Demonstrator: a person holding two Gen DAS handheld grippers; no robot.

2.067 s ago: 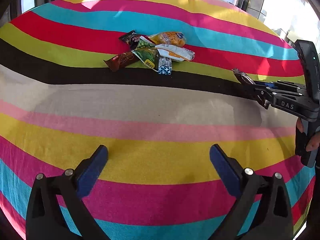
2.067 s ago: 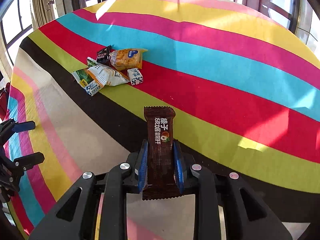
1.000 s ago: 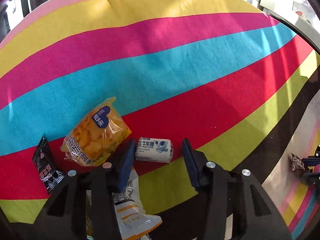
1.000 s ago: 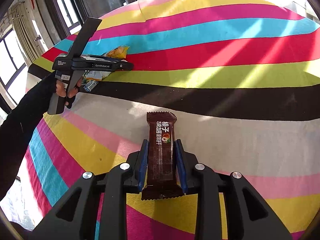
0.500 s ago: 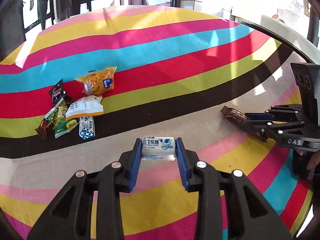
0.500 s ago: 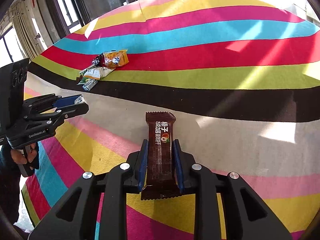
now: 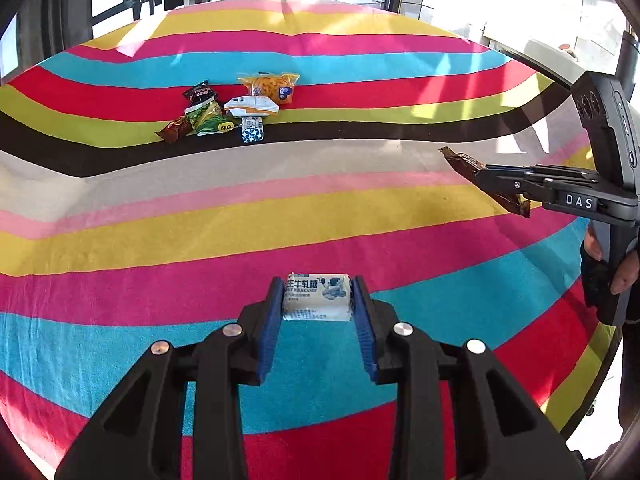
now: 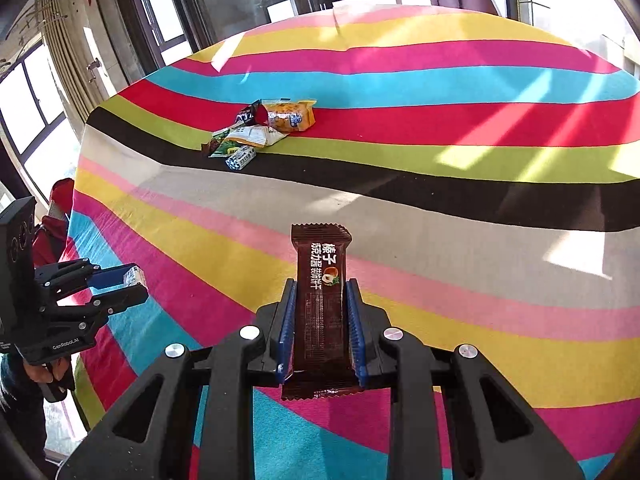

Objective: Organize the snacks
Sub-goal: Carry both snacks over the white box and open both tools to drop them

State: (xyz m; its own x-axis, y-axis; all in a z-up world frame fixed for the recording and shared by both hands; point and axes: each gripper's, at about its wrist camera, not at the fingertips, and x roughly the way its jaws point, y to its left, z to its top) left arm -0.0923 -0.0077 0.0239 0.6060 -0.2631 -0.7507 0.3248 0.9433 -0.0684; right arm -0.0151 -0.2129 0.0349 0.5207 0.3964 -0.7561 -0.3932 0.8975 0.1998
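Note:
My left gripper (image 7: pixel 318 294) is shut on a small white milk candy pack (image 7: pixel 318 298), held above the striped cloth. My right gripper (image 8: pixel 321 300) is shut on a brown chocolate wafer bar (image 8: pixel 322 304) that stands up between the blue pads. In the left wrist view the right gripper (image 7: pixel 486 178) shows at the right edge with the brown bar (image 7: pixel 464 162) sticking out of it. In the right wrist view the left gripper (image 8: pixel 136 286) shows at the left edge with the white pack (image 8: pixel 132 276) in it. A pile of snacks (image 7: pixel 236 114) (image 8: pixel 260 130) lies far back on the cloth.
The pile holds an orange bag (image 7: pixel 272 86), a white pack (image 7: pixel 252 105), a green pack (image 7: pixel 208 118), a dark pack (image 7: pixel 199 94), a brown bar (image 7: pixel 173 130) and a blue-white candy (image 7: pixel 251 130). The striped cloth (image 7: pixel 160 216) covers the table. Windows stand behind.
My left gripper shut on the white candy pack at the pile, lifted it and carried it back toward the near side of the cloth. The right gripper kept the brown bar and shifted slightly.

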